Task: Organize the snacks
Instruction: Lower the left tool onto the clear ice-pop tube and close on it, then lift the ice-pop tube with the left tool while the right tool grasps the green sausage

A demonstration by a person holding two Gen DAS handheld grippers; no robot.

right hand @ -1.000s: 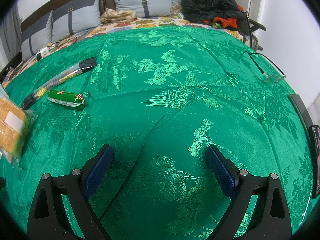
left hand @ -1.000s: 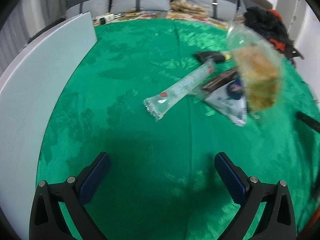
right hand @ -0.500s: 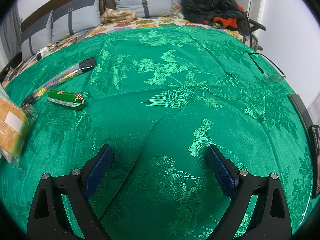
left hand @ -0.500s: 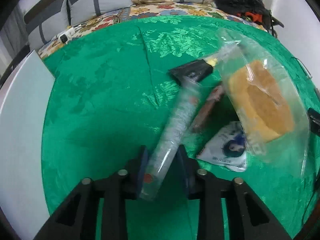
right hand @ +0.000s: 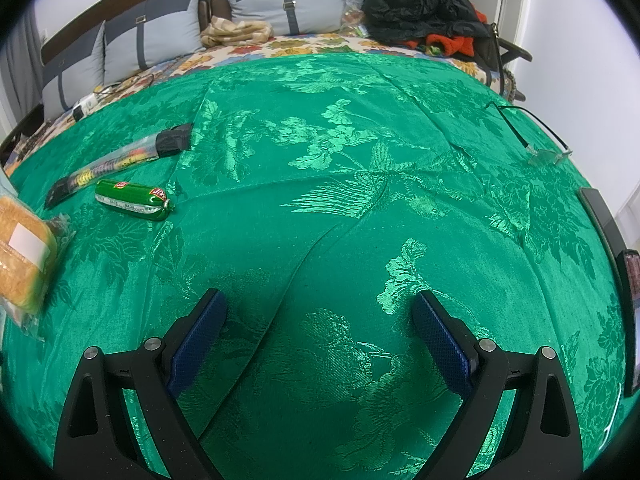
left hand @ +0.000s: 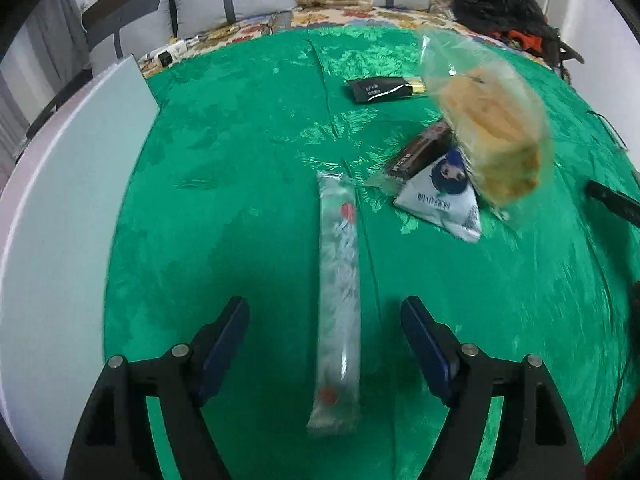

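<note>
My left gripper (left hand: 325, 338) is open, its jaws on either side of a long clear snack packet (left hand: 337, 292) that lies free on the green cloth. Beyond it lie a white triangular packet (left hand: 442, 200), a brown bar (left hand: 420, 152), a black packet (left hand: 378, 89) and a clear bag of bread (left hand: 490, 136). My right gripper (right hand: 320, 332) is open and empty over bare green cloth. In the right wrist view a green sausage snack (right hand: 134, 199), a long black-ended packet (right hand: 120, 164) and the bread bag (right hand: 24, 256) lie at the left.
A white board (left hand: 60, 216) stands along the left edge in the left wrist view. Pillows (right hand: 280, 0) and dark clothes (right hand: 420, 8) lie at the bed's head. Glasses (right hand: 544, 156) and a dark flat device (right hand: 604, 220) lie at the right.
My left gripper, shut on the long clear packet half a second ago, has opened and let it go. The packet now lies lengthwise between the jaws. The right gripper has not moved.
</note>
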